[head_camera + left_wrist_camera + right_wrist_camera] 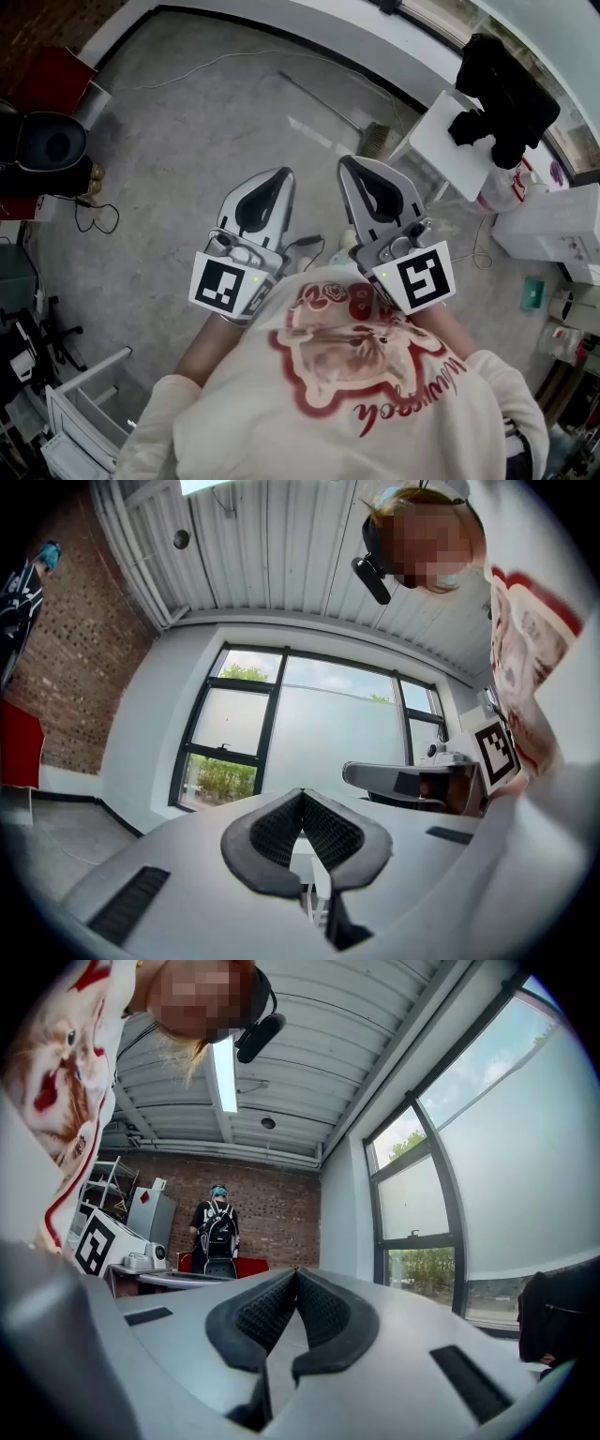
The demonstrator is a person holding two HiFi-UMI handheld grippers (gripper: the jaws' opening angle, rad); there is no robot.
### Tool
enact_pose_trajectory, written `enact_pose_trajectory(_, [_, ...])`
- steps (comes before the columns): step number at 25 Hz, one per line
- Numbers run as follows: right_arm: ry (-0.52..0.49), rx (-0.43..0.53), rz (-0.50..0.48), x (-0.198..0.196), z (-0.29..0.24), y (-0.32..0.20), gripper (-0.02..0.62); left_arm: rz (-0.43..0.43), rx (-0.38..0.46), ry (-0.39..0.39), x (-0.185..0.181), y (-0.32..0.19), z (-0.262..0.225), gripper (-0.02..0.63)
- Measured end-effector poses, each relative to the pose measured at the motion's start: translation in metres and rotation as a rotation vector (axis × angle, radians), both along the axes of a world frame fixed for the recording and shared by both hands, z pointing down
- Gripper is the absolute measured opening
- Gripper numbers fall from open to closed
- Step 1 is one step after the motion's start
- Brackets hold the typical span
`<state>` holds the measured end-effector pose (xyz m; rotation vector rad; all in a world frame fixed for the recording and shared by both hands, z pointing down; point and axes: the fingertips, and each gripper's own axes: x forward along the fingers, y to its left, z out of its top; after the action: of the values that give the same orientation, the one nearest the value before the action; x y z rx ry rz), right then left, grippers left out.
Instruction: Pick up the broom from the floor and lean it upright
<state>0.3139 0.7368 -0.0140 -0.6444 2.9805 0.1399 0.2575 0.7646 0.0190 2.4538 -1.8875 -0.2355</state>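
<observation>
Nearest, close against the person's chest, both tools are held about level and side by side. The left gripper (302, 799) has its jaws closed tip to tip with nothing between them; the right gripper (296, 1277) is the same, pads meeting and empty.

Beyond them is bare concrete floor (187, 150), with a dark cable (98, 217) trailing at nine o'clock and a pale cord (206, 64) curving across at eleven.

The broom (374, 141) lies flat on that floor at about one o'clock from the jaws and well apart from them. Its bristle end is just beside the near corner of a white bench (441, 155); its thin handle (319, 97) runs away toward twelve o'clock. I cannot tell whether the bristles touch the bench leg. A black garment or bag (506, 89) is heaped on the bench's far end at two o'clock. Further on are the white wall base and the window.

By my reading the task has not begun: nothing is gripped, and the broom is down at full length. Everything is left to do: step toward one o'clock, lower a gripper to the handle, part its jaws and close them around the shaft; then raise it and rest it upright, probably against the wall or the bench edge.
</observation>
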Motion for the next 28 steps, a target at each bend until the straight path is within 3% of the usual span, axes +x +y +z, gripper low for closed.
enact_pose_trajectory(7, [0.002,-0.030,-0.006,0.004,0.009,-0.009,0.023,-0.003,-0.006,0.008,0.004,-0.014,0.006,0.017])
enact_pose_trajectory(15, [-0.021,-0.074,-0.005,-0.005,0.022,-0.074,0.023,-0.018,-0.029,-0.013,-0.005,-0.073,0.017,0.017])
enact_pose_trajectory(20, [-0.050,-0.089,-0.060,-0.036,0.029,-0.153,0.023,-0.076,-0.050,-0.028,-0.035,-0.149,0.025,0.017])
enact_pose_trajectory(24, [-0.048,-0.050,-0.121,-0.064,0.019,-0.231,0.023,-0.132,-0.042,-0.022,-0.061,-0.230,0.023,0.017])
enact_pose_trajectory(28, [-0.037,-0.077,-0.164,-0.089,0.014,-0.318,0.023,-0.185,-0.032,-0.004,-0.080,-0.312,0.015,0.017])
